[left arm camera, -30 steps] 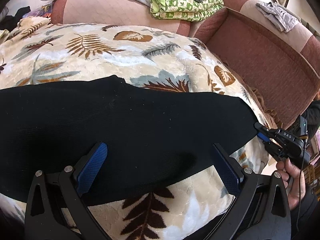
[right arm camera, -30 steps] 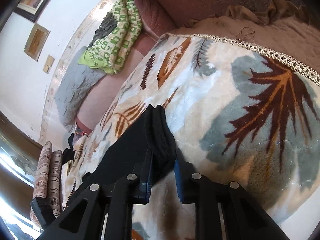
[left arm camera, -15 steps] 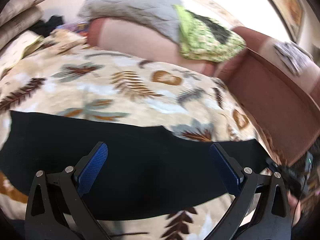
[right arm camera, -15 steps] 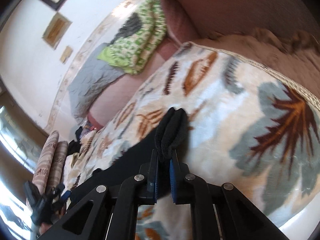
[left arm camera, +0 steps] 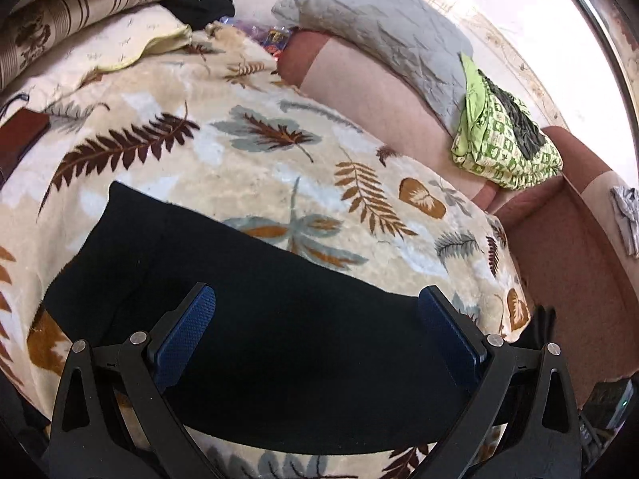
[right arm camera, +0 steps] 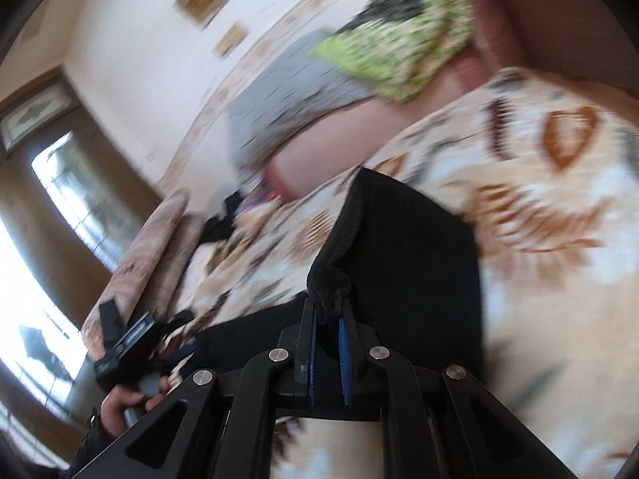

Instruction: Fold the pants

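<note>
The black knitted pants (left arm camera: 279, 343) lie spread on a cream plush blanket with brown and grey leaf prints (left arm camera: 247, 167), which covers the seat of a reddish-brown sofa (left arm camera: 567, 263). The left gripper with blue finger pads (left arm camera: 315, 331) hovers over the middle of the pants; its two fingers stand wide apart and hold nothing. In the right wrist view, which is blurred, the right gripper (right arm camera: 327, 337) has its fingers pressed together on a bunched corner of the pants (right arm camera: 411, 247), and the cloth rises from it as a lifted flap above the blanket (right arm camera: 551, 207). On the back of the sofa rest a grey quilted cover (left arm camera: 383, 28) and a green patterned folded cloth (left arm camera: 503, 139).
</note>
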`<state>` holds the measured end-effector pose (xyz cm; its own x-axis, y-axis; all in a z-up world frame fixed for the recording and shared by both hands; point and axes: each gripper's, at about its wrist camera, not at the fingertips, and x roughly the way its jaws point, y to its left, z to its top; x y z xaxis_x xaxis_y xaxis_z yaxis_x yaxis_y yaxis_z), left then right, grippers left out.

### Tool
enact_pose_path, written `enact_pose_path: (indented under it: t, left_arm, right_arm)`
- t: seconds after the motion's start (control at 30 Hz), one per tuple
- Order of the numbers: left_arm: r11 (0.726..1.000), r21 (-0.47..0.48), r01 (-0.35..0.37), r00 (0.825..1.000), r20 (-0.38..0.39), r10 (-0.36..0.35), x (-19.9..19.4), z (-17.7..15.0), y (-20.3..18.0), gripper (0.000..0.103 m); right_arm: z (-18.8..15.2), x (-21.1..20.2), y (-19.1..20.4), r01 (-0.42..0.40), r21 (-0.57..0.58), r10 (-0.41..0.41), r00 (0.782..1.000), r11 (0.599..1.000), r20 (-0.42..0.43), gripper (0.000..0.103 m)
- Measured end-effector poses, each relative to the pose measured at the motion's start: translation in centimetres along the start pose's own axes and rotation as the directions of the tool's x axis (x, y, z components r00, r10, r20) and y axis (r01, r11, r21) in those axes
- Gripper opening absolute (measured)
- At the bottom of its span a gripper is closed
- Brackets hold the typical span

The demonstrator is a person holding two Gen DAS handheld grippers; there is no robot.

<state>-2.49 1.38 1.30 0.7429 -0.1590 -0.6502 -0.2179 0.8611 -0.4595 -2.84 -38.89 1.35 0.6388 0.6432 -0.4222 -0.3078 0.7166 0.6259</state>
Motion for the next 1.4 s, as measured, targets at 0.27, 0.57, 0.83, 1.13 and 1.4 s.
enact_pose_path:
  t: [0.27, 0.57, 0.83, 1.13, 1.4]
  left_arm:
    - [1.000, 0.010, 0.000, 1.000, 0.001, 0.000, -0.1, -0.2, -0.1, 0.102]
    - [1.000, 0.014, 0.001, 1.000, -0.014, -0.001, 0.4, -0.5, -0.2, 0.102]
    - [0.996, 0.074, 0.046, 0.999, 0.000, -0.046, 0.1, -0.9, -1.6, 0.102]
    - [0.797, 0.444, 0.410, 0.911, -0.164, -0.378, -1.2, -5.9, -10.7, 0.100]
    - [0.825, 0.395, 0.404, 0.872, -0.438, -0.217, 4.8, -8.0, -10.8, 0.081]
  right_arm:
    - [-3.1, 9.4, 7.3, -0.075, -0.174, 0.039, 0.979, 0.982, -0.202, 0.009]
    - [-5.6, 12.9, 7.3, -0.048, -0.242, -0.033, 0.947, 0.969, -0.320, 0.009]
    - [-6.1, 9.3, 8.8, -0.242, -0.262, 0.138, 0.923, 0.934, -0.360, 0.032]
    - [-3.9, 1.2, 4.2, 0.176, -0.508, -0.290, 0.945, 0.843, -0.153, 0.032]
    - [-2.1, 4.5, 3.9, 0.069, -0.649, -0.317, 0.908, 0.758, -0.273, 0.032]
